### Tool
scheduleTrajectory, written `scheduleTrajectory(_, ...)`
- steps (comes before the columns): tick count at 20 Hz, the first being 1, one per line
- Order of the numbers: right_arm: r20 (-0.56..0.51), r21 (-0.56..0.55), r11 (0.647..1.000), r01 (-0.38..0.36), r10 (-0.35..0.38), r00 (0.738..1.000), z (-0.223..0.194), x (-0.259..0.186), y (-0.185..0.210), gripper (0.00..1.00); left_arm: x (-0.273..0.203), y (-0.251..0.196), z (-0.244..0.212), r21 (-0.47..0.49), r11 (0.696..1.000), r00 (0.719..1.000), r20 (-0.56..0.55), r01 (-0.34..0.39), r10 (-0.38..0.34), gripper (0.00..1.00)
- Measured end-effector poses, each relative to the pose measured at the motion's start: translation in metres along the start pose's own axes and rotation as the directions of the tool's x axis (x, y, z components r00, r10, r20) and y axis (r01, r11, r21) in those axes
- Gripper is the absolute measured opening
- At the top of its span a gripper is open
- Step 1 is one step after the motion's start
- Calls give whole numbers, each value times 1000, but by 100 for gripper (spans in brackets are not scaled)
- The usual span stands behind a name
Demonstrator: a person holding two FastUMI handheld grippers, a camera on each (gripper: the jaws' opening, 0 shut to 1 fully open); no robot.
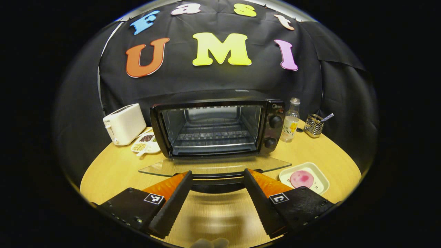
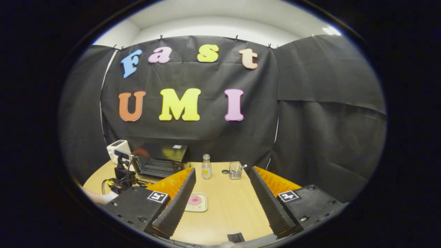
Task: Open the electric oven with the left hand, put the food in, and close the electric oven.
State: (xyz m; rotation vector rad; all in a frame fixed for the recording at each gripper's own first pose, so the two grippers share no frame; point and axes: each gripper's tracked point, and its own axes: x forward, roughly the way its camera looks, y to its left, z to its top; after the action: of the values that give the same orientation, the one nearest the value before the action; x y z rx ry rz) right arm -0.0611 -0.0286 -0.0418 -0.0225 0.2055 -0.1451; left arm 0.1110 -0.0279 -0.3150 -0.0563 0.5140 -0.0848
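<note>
**Oven door down, food on its tray**

In the left gripper view the black electric oven (image 1: 217,127) stands at the back of the round wooden tabletop (image 1: 213,213), its glass door (image 1: 213,166) swung fully down and lying flat in front of the cavity, the wire rack inside exposed. The left claw (image 1: 217,184) sits just before the door's dark handle (image 1: 217,182), its fingers spread wide on either side and gripping nothing.

The round pink slice of food (image 1: 301,178) lies on a pale rectangular tray (image 1: 318,174) on the tabletop, to the right of the open door and near the front edge.

Left of the oven are a white toaster (image 1: 124,124) and a small white dish of seeds (image 1: 144,143); to its right, a clear bottle with a yellow label (image 1: 290,120) and a wire holder (image 1: 314,125).

In the right gripper view the right claw (image 2: 222,193) hangs above the tabletop, well back from the oven, fingers wide apart and empty, with the tray between them farther off.
</note>
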Motion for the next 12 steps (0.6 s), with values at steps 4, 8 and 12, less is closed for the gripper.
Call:
scheduleTrajectory(4, -13, -7, 1000, 15, -15, 1000, -8, -9, -1, 96, 1, 0, -13, 9, 1000, 1000, -8, -7, 7, 95)
scheduleTrajectory(8, -28, -2, 999, 32, -32, 999, -14, -15, -3, 96, 2, -1, -39, 24, 1000, 998, -66, -6, 7, 95)
scheduleTrajectory(12, -37, -12, 999, 46, -46, 998, -19, -20, -4, 96, 14, -3, -62, 15, 1000, 992, -129, -8, 10, 96)
